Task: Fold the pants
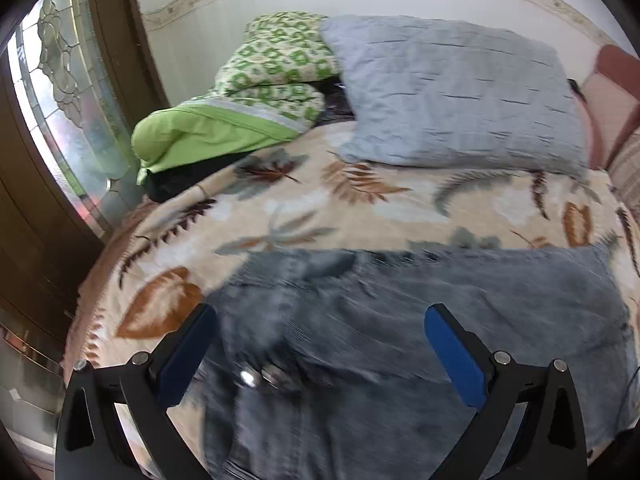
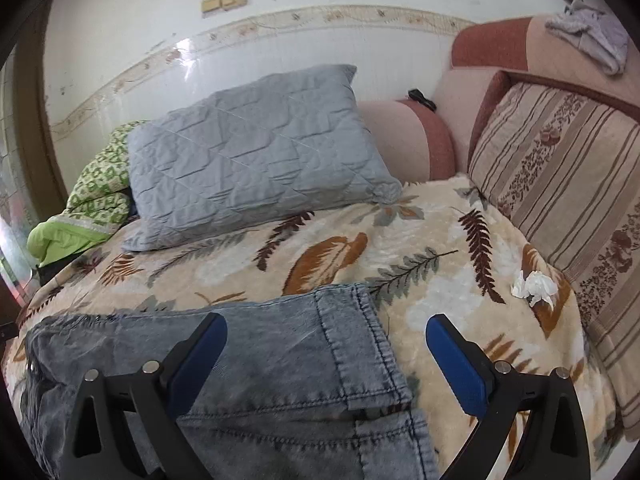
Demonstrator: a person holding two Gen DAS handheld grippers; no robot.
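Observation:
Grey-blue denim pants (image 1: 400, 320) lie flat on a leaf-patterned blanket (image 1: 300, 208). In the left wrist view the image is blurred; metal fly buttons (image 1: 260, 376) show near the bottom. My left gripper (image 1: 320, 320) is open above the pants, holding nothing. In the right wrist view the pants (image 2: 280, 352) show a stitched hem edge (image 2: 376, 336) at their right side. My right gripper (image 2: 326, 332) is open over that right edge, holding nothing. The blanket (image 2: 440, 280) lies bare to the right of the pants.
A grey quilted pillow (image 2: 248, 152) lies at the back. A green patterned quilt (image 1: 264, 92) is bunched at the back left. A striped cushion (image 2: 568, 184) and sofa arm stand at the right. A crumpled white tissue (image 2: 534, 286) lies near the cushion.

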